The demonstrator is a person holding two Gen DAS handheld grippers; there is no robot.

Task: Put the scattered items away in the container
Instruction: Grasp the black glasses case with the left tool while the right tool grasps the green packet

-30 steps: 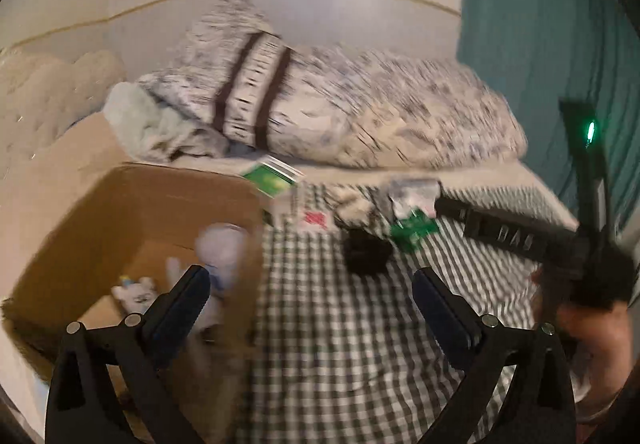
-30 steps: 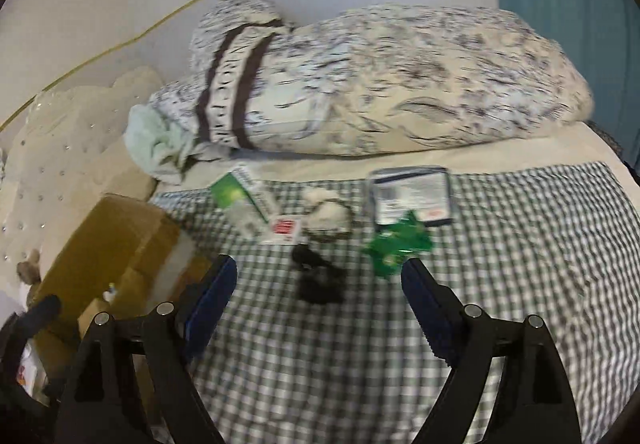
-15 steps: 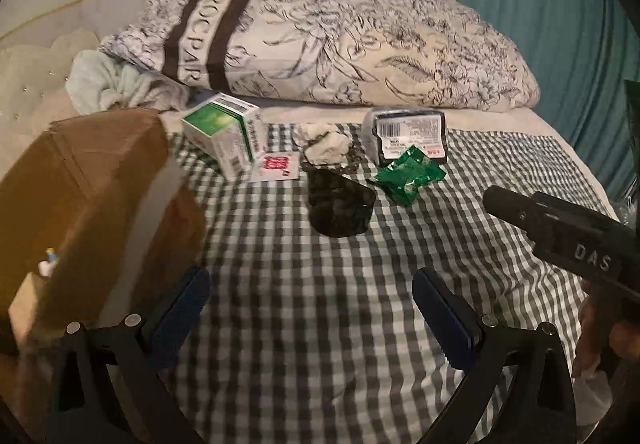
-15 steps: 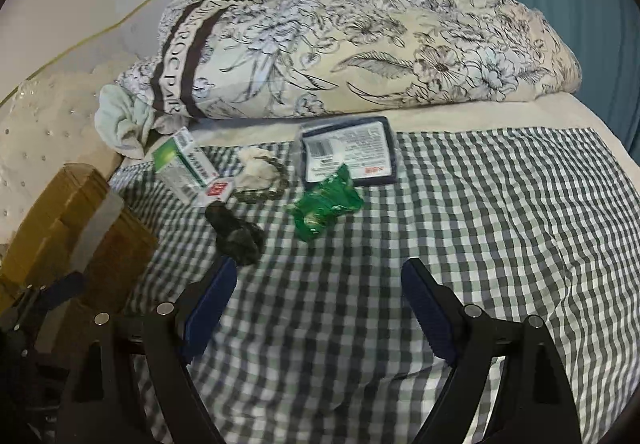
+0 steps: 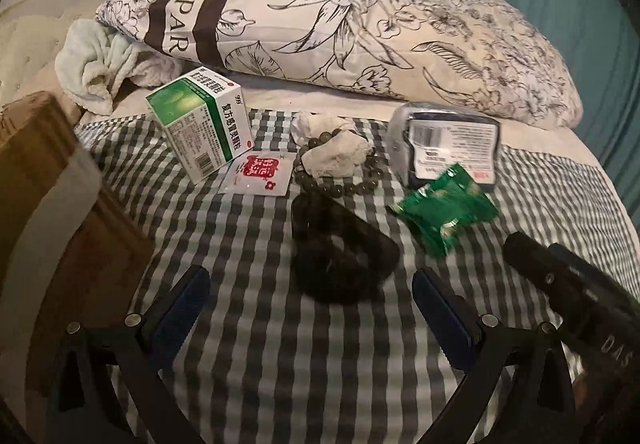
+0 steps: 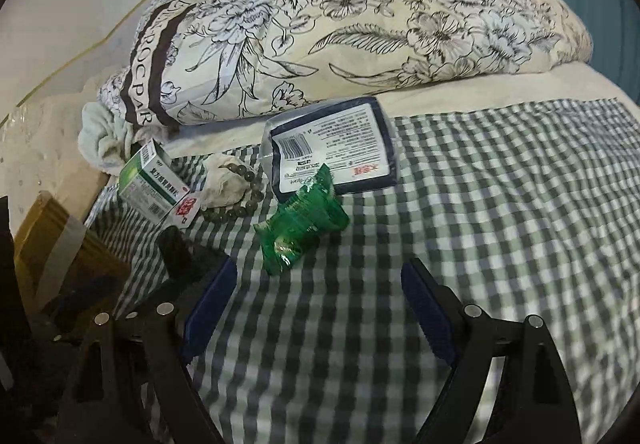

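Both grippers hang over a bed covered by a checked cloth (image 5: pixel 320 364), each with its fingers spread wide and nothing between them. The left gripper (image 5: pixel 308 308) points down at a black object (image 5: pixel 340 252) lying on the cloth just ahead of its fingers; what that object is cannot be told. Beyond it lies a row of scattered items: a green and white medicine box (image 5: pixel 204 123) tilted on one edge, a small white sachet with a red print (image 5: pixel 260 173) touching the box's lower corner, a crumpled white tissue (image 5: pixel 332 151) sitting inside a ring of dark beads (image 5: pixel 340 187), a dark wrapped pack with a white label (image 5: pixel 448 143), and a green foil packet (image 5: pixel 444 209) overlapping that pack's near edge. The cardboard box (image 5: pixel 52 203) stands at the left edge of the cloth, beside the medicine box. The right gripper (image 6: pixel 316 304) hovers nearer the green foil packet, which lies just beyond its fingers. A floral pillow (image 5: pixel 360 27) and a pale towel (image 5: pixel 96 71) lie behind the items.
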